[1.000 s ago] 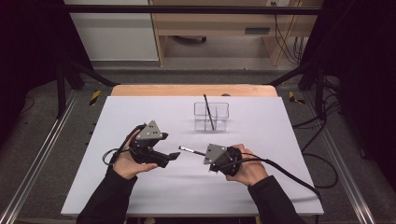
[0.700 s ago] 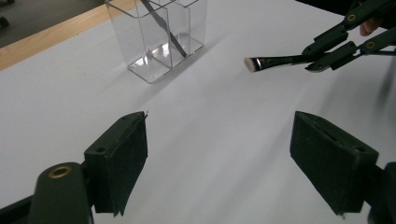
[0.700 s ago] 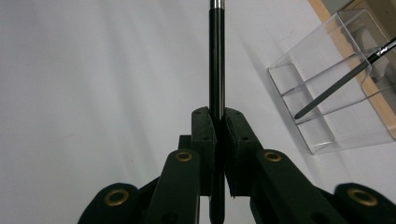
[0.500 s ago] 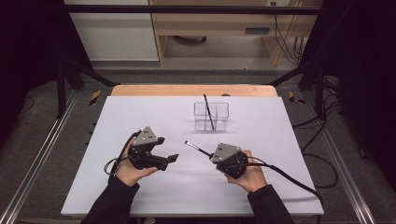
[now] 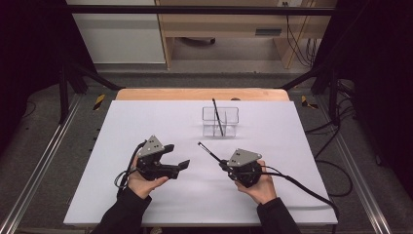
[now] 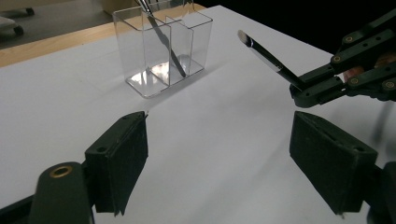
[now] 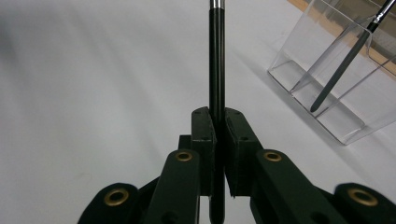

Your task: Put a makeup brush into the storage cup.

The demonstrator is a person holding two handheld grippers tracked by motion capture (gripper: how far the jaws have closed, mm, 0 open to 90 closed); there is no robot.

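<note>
While the right gripper (image 5: 225, 165) jaws clamp the brush (image 7: 215, 60) handle for insertion into the clear holder (image 5: 220, 122), the left gripper (image 6: 224, 158) jaws stand wide open, empty.

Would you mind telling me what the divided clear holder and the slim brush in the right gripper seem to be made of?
The divided clear holder looks like glossy acrylic: see-through, with reflections. The slim brush has a shiny black handle, probably lacquered, and a silvery metal-looking ferrule.

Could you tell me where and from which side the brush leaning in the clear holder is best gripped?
Grip the brush on its upper handle, above the clear holder, coming down from above. It leans with the top end free, while the walls fence off its lower part.
</note>
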